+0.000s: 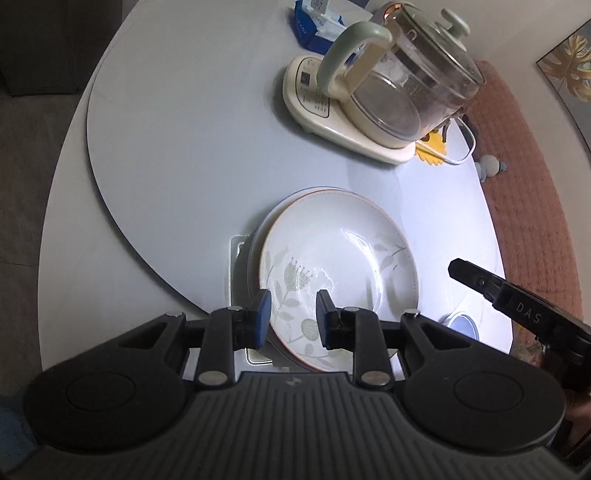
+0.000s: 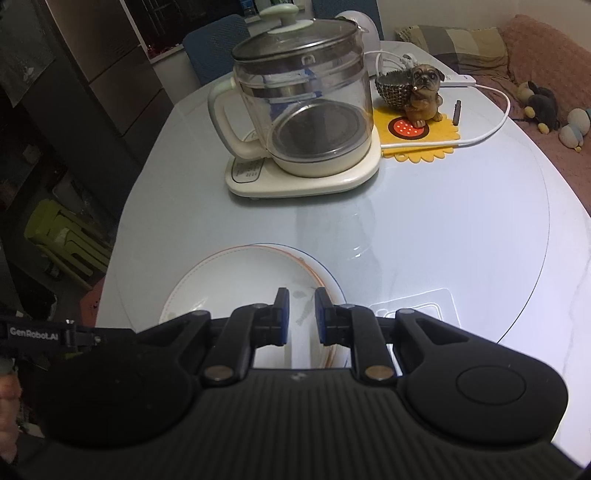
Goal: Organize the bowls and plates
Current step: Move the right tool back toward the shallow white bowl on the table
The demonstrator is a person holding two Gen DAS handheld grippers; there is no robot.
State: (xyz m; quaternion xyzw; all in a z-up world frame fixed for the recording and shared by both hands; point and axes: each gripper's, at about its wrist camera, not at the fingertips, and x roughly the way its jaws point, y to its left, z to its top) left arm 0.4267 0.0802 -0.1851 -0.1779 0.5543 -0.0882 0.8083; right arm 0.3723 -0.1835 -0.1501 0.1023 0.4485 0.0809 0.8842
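Glossy round floral plate (image 1: 340,266) tops stack on smooth table (image 1: 192,147).

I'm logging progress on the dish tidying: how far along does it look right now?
Done: the floral plate already sits stacked on another plate, whose rim shows beneath. In hand: nothing; the left gripper and right gripper hover open over the stack. Left: a small blue-rimmed dish still sits apart.

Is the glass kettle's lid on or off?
On. The lid sits flat across the glass kettle rim, knob upward, in both views.
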